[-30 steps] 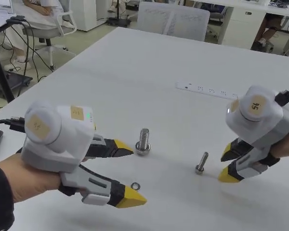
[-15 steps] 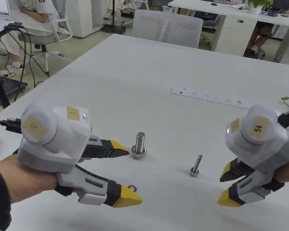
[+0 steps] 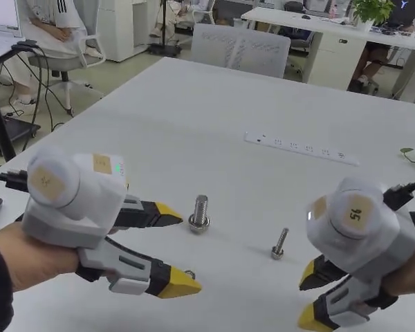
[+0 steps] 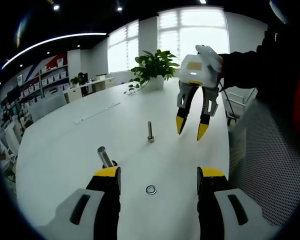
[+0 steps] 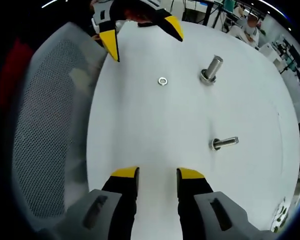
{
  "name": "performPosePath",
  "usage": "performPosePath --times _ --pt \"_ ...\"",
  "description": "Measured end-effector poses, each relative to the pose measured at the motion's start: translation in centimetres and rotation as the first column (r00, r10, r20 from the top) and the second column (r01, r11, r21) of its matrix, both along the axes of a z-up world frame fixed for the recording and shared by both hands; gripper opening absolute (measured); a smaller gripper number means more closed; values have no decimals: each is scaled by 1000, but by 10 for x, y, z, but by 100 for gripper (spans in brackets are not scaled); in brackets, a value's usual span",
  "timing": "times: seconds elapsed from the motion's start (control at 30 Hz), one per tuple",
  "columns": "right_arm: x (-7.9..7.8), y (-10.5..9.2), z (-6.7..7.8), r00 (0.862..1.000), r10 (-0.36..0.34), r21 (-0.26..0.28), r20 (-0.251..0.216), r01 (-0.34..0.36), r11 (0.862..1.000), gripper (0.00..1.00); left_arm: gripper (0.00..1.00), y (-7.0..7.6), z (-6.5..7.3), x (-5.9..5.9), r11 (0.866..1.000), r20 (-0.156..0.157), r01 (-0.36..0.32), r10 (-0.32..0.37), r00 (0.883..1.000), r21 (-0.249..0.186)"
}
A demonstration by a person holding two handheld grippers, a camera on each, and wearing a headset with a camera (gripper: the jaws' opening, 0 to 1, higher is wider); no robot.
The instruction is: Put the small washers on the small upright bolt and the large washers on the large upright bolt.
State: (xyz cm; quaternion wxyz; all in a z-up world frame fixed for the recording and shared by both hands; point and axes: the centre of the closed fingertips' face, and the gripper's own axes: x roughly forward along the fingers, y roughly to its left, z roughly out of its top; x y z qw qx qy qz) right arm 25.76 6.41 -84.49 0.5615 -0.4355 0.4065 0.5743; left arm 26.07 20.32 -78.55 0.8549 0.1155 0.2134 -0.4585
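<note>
The left tool [image 3: 187,250], at 7 o'clock of the large bolt [image 3: 200,211], and the right tool [image 3: 306,303], at 5 o'clock of the small bolt [image 3: 279,243], are both spread and empty. The bolts stand well apart, head-down, long axes vertical. A washer [image 4: 151,189] lies flat between the left jaws. Bare surface [image 3: 194,124] runs toward 12 o'clock, up to the power strip [image 3: 301,148].

Right gripper [image 3: 306,299] is withdrawing from the small bolt [image 3: 279,243]. A second ago its yellow tips were standing just beside the small bolt, level with its base. Now they are lying well apart from it, on the person's side of the small bolt, nearer the edge of the desk [image 3: 214,111].
</note>
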Motion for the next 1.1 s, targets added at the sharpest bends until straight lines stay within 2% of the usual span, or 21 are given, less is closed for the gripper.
performPosePath --times 0.23,0.47,0.67,1.1 --pt "-18 13 -2 998 64 -17 -12 -64 998 31 61 2 3 -1 1000 9 -7 7 1000 -1" --pt "-24 32 1 994 113 -9 -11 -113 994 31 61 5 6 -3 1000 14 -17 17 1000 -4" --pt "-23 47 4 989 145 -6 -5 -145 989 31 61 9 4 -7 1000 12 -25 25 1000 -3" --pt "-6 78 12 981 194 -4 15 -194 981 31 61 17 2 -14 999 6 -52 52 999 -13"
